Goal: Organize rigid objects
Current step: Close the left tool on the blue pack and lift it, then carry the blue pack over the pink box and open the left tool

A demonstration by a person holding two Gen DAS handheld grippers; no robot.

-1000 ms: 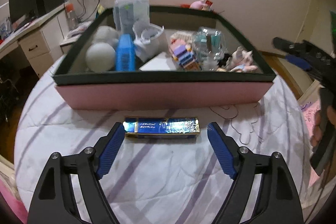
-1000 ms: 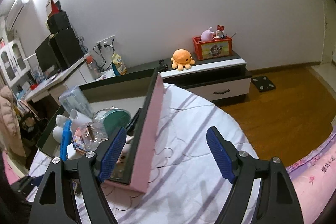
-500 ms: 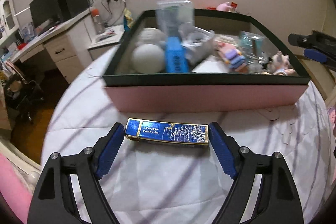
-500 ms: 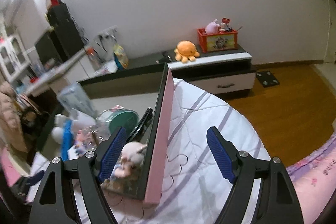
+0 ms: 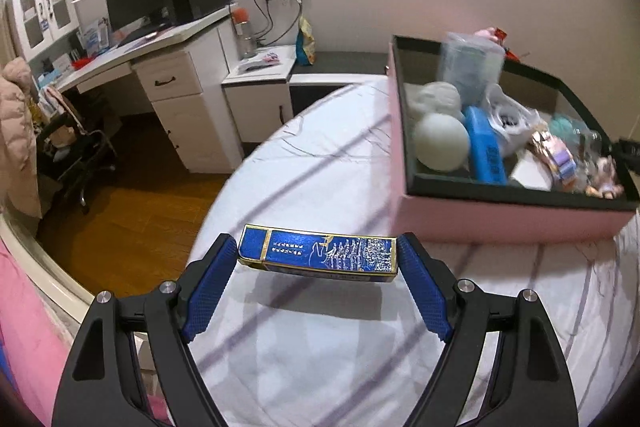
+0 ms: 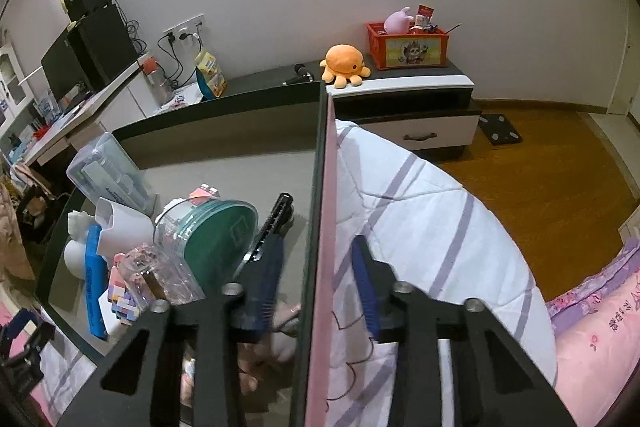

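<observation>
Left tool [image 5: 318,259] pinching blue box [image 5: 318,254] aloft; right tool [image 6: 320,281] astride bin wall [image 6: 325,227].

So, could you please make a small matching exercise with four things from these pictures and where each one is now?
Things:
1. blue box
2. pink box wall
3. white ball
4. orange octopus

Places:
a. on the low cabinet
b. inside the pink box
c. between the left gripper fingers, lifted off the bed
d. between the right gripper fingers

Pairs: 1-c, 2-d, 3-b, 4-a
</observation>
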